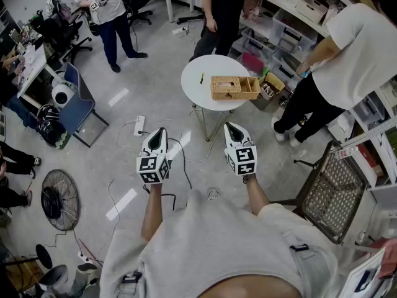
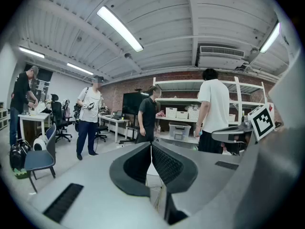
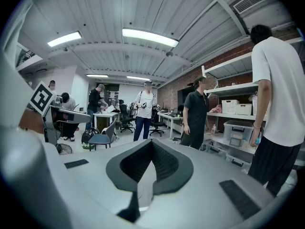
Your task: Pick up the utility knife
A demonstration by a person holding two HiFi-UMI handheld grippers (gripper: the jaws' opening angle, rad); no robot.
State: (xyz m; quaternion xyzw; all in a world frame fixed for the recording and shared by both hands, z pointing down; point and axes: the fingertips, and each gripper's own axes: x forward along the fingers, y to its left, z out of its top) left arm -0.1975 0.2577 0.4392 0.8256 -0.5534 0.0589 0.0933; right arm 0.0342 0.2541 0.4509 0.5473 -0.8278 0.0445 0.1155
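Note:
A small slim yellow-and-black utility knife point(image 1: 201, 78) lies on the left part of the round white table point(image 1: 205, 95) in the head view. Beside it stands a wicker basket point(image 1: 234, 87). My left gripper point(image 1: 160, 130) and right gripper point(image 1: 230, 126) hover side by side over the floor, short of the table and pointing toward it. Both are shut with nothing between the jaws. In the left gripper view the left gripper point(image 2: 151, 146) shows its pads pressed together. The right gripper point(image 3: 152, 143) looks the same in the right gripper view. I cannot make out the knife in either gripper view.
A person in black point(image 1: 218, 11) stands behind the table and a person in a white shirt point(image 1: 350, 61) to its right, by shelves with bins point(image 1: 291, 17). A mesh chair point(image 1: 335, 191) is at right. A blue chair point(image 1: 79, 104), a fan point(image 1: 60, 199) and floor cables point(image 1: 139, 126) are at left.

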